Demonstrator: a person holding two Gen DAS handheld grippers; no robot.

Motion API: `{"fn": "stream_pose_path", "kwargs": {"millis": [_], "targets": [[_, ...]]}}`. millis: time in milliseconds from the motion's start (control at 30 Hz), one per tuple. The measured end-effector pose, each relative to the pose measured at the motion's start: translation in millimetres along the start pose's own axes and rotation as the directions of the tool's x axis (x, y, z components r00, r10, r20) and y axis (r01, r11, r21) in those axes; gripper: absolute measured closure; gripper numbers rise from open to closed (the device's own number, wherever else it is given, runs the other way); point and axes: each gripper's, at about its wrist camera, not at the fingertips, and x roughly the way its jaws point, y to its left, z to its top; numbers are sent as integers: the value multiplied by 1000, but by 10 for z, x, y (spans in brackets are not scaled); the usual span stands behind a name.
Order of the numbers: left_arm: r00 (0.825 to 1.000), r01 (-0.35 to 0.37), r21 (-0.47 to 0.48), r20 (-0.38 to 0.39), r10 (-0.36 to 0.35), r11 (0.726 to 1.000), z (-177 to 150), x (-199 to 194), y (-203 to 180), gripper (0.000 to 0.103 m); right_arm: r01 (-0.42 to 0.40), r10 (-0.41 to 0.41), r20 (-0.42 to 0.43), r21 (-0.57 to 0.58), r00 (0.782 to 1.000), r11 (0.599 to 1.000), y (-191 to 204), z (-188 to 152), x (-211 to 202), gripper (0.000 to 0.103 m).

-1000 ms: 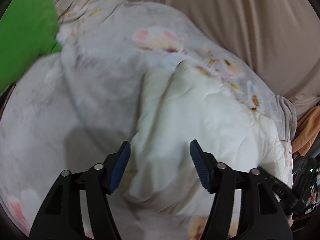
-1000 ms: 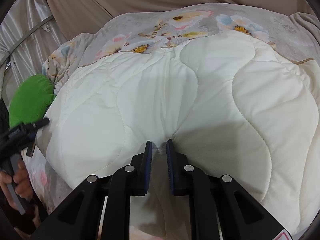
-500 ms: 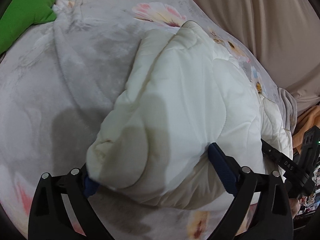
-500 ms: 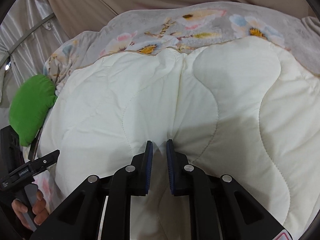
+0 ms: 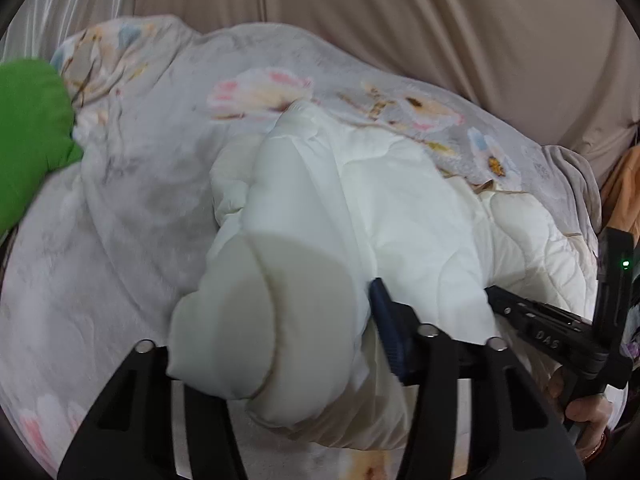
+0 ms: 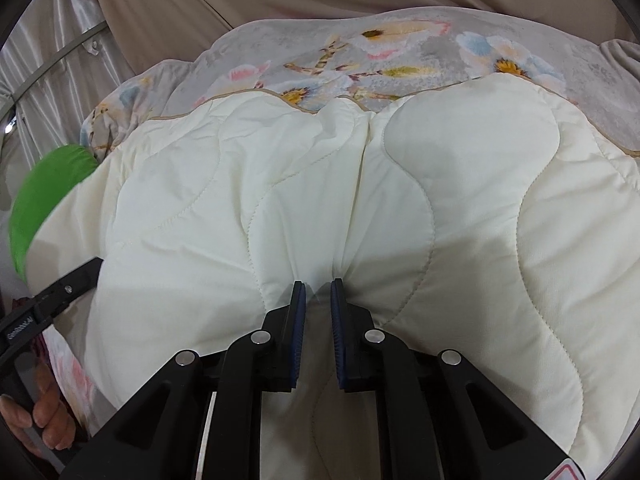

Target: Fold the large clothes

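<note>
floral bedspread (image 6: 400,52) under cream quilt (image 6: 440,208), both hand-held grippers (image 5: 280,344) (image 6: 318,300) clamping its bunched near edge

"DAS" on the right gripper (image 5: 544,330) arm, blurred lettering on the left gripper (image 6: 24,326), perhaps unreadable

Beige drapes (image 5: 400,20) hang behind; a green cushion (image 5: 28,136) lies left.

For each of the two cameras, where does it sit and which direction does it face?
Left wrist: on the left hand-held gripper, looking along its fingers at a bunched cream quilt; the right hand shows.
Right wrist: on the right hand-held gripper, pinching the quilt's flat side; the left hand shows.
Shared: quilt, floral blanket, green cushion.
</note>
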Motion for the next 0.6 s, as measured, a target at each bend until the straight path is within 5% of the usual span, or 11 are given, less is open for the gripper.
{"fn": "stream_pose_path", "kwargs": {"millis": [300,600], "targets": [[988,88,94,116,-99,992,233,-403,-394,77,-17,16,45,36,999,999,9,-114,-310,93],[944,257,232,147,-295,938,285,-743,-1090,80,-81,79,31,90,996,993,-72,-561,-517,92]]}}
